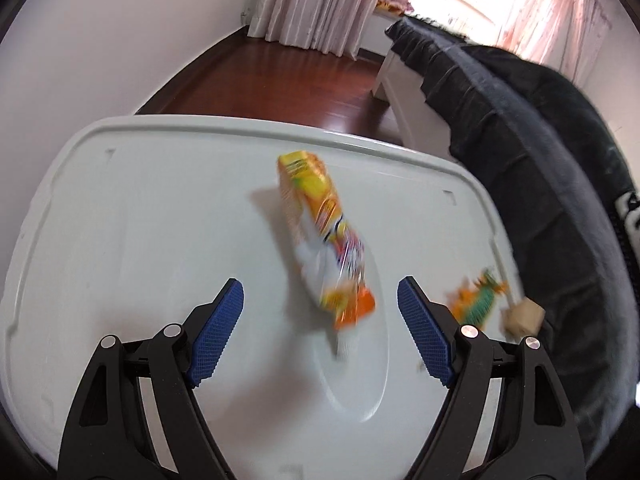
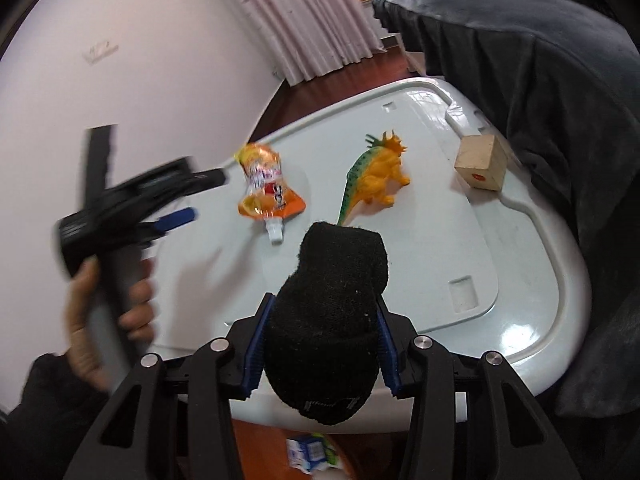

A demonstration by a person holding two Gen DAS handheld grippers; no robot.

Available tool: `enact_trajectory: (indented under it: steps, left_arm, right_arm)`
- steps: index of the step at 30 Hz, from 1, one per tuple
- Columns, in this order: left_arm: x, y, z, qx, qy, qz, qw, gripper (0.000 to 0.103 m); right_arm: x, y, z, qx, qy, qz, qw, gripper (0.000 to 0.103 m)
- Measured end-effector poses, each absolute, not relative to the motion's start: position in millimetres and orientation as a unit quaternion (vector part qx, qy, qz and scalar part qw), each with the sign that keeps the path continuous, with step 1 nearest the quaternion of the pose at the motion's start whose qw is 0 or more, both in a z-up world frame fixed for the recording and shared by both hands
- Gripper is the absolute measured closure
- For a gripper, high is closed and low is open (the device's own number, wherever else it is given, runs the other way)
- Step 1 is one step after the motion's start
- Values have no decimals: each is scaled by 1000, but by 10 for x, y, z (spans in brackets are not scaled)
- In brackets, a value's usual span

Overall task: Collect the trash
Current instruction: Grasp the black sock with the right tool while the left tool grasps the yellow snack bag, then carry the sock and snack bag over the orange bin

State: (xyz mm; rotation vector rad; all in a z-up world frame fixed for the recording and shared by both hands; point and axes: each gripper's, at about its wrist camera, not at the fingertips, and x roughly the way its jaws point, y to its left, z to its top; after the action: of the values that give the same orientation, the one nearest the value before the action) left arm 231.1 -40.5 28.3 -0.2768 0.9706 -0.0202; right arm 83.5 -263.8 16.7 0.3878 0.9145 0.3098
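Left wrist view. We see the left claw (image 1: 320,332) spread wide and empty above the pale grey plastic bench (image 1: 132,208). The crumpled orange-and-yellow drink pouch with a white spout (image 1: 324,240) lies directly ahead of it, its spout end nearest and falling between the two blue pads (image 1: 218,336), apparently without touching either. The pouch's long axis runs near to far, roughly in line with the claw's reach. We judge that a short advance and a closing of the pads would take it. At the right edge, blurred, are the orange-and-green toy dinosaur (image 1: 478,300) and the pale wooden cube (image 1: 524,314).

Right wrist view. The right claw (image 2: 322,344) is clamped on a black knitted sock (image 2: 332,320), so it is occupied. From here the pouch (image 2: 266,192) lies far and to the left, with the dinosaur (image 2: 376,172) to its right and the cube (image 2: 482,162) further right. The left claw (image 2: 180,196), hand-held and blurred, sits just beside the pouch. We judge the left claw the nearer and only free one.
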Motion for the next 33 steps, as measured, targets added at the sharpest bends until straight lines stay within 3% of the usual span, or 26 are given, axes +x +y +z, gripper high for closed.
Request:
enact_trajectory:
  steps: [11,12,13,14,21,33]
  left_arm:
    - [3058,-470,-204,-174,497,9,850,26]
    - [3081,-476,-291,-166,504,14,847,31]
    - [3059,-499,-274,-144,491,21,859,45]
    - [3059,-539,-277,-125,489,17,863,49]
    - [2900,-517,-198,-97,478,18,873,65]
    - [1930,-264,482,-39,436,34,898,65]
  right_arm:
    - [884,-2589,158,184,436,164,865,57]
    - [898,-2585,148,184,439,164,864,57]
    - [912,-2583,138,188,441,165,862,57]
    - [922,-2578,133,191,443,167,860,57]
    - [987,-2470,144,182,444,171,861,57]
    - [967,-2318,207,165,427,163,874,57]
